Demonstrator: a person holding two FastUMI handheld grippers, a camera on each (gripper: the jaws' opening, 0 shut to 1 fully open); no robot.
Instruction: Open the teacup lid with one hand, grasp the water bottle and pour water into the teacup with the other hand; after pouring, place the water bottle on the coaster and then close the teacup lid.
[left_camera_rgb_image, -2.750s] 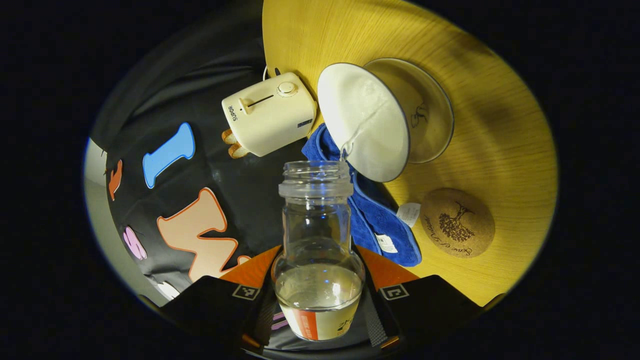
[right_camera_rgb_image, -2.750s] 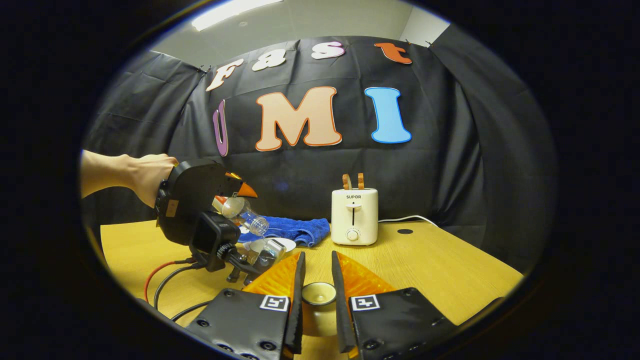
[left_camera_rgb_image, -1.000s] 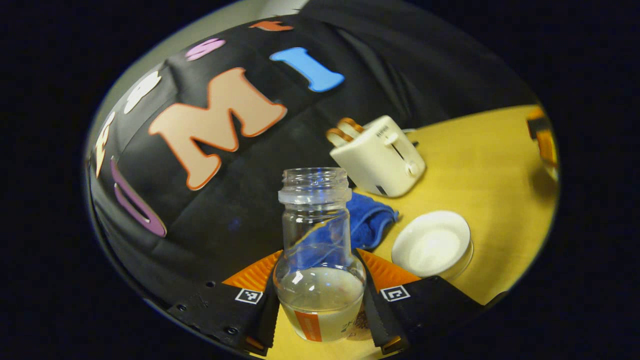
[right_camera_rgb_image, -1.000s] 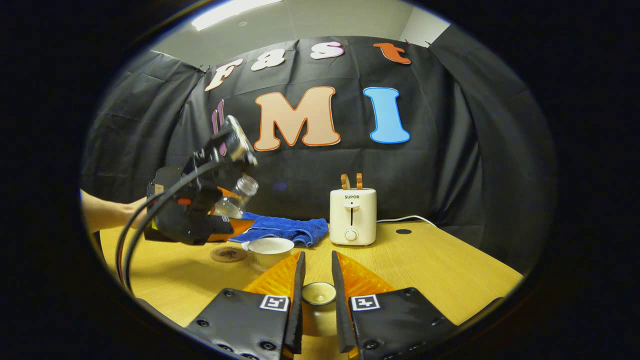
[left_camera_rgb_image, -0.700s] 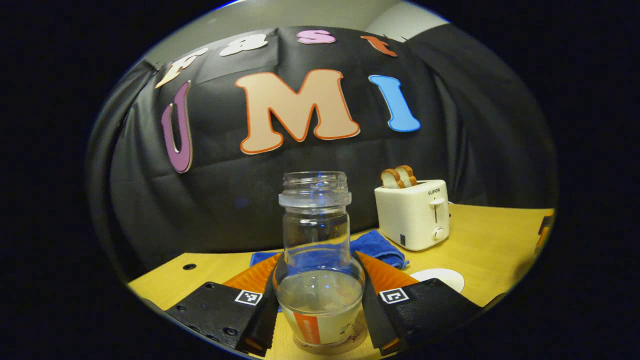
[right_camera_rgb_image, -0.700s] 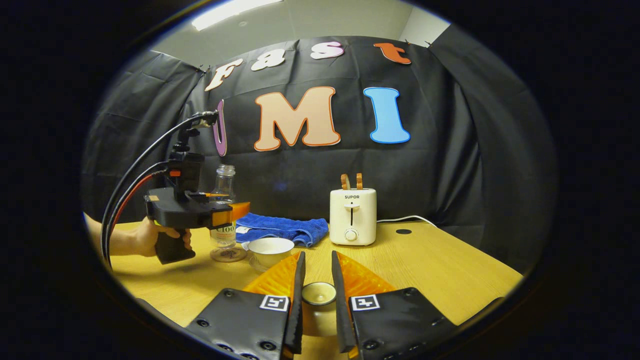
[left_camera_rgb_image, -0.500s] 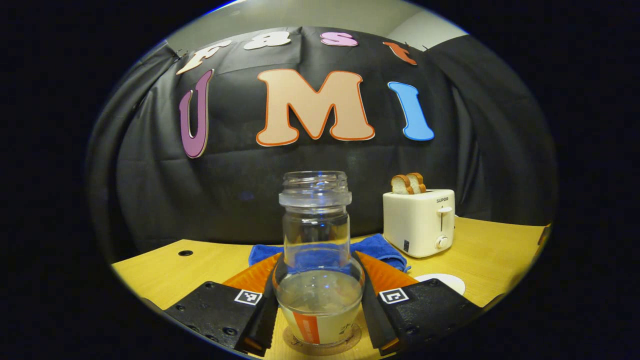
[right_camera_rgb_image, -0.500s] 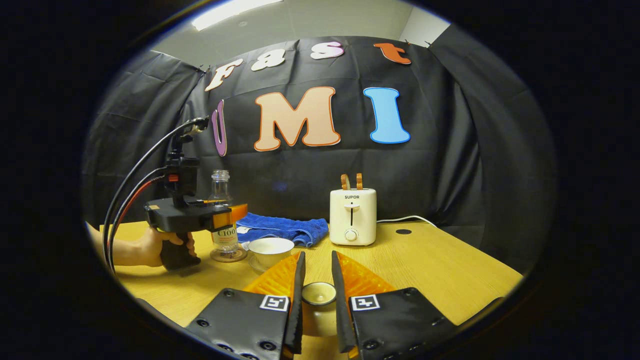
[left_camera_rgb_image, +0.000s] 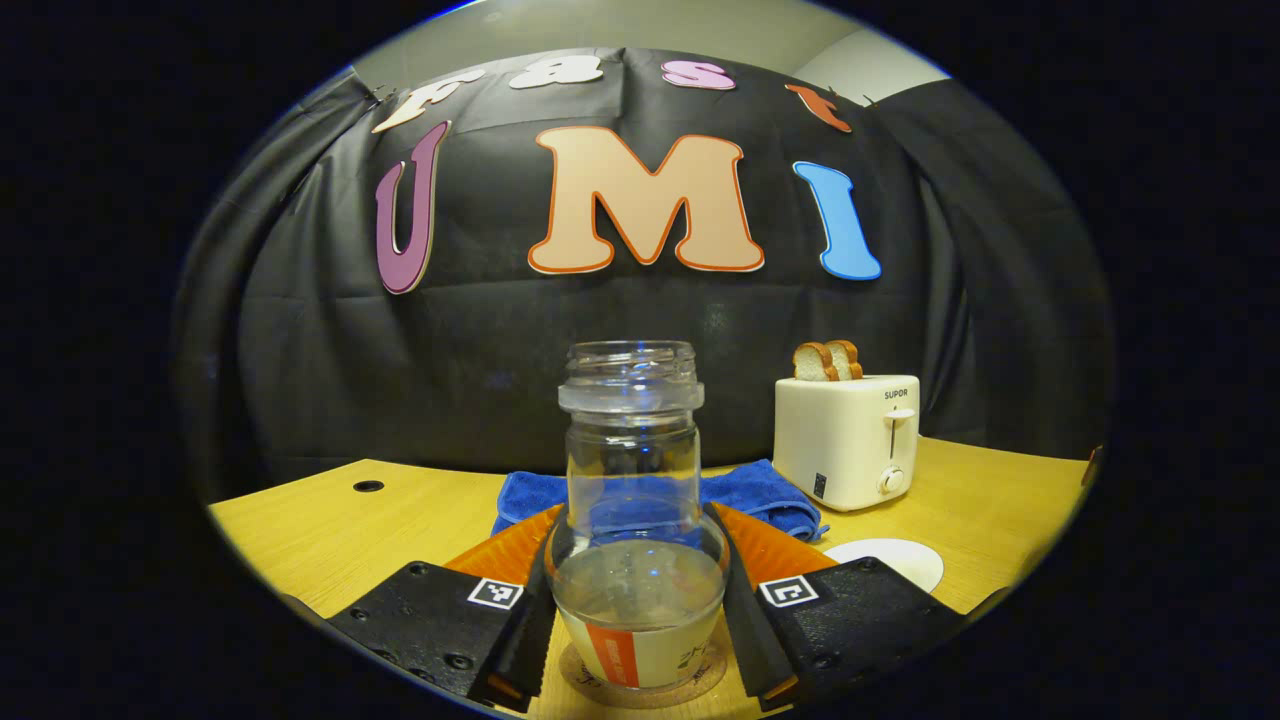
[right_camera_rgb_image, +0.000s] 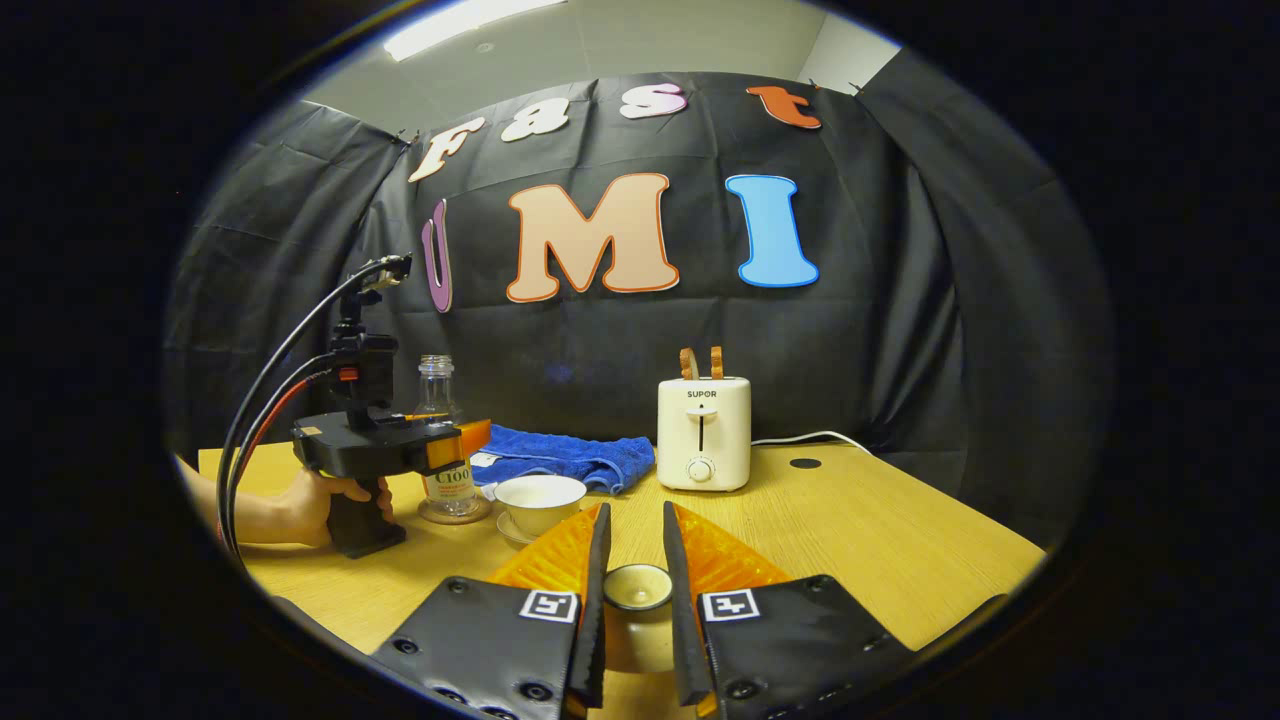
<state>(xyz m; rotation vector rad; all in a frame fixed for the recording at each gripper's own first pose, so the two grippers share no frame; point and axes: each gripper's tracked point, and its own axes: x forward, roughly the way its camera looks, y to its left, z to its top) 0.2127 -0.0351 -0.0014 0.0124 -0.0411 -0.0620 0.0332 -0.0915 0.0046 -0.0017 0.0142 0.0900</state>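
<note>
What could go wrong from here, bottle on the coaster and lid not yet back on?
1. The open-necked water bottle stands on the small coaster, the left gripper clamped on it; a skewed release might tip it.
2. The teacup sits close beside the bottle, so withdrawing may knock it.
3. The right gripper pinches the lid narrowly; it could slip.

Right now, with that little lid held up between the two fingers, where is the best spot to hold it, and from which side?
By its raised knob, much as the right gripper has the teacup lid now: one finger on each side of the knob, coming level from the near side. The knob is narrow enough for the fingers to close on, while the wide rim below would likely slip. The open teacup stands farther off.
</note>
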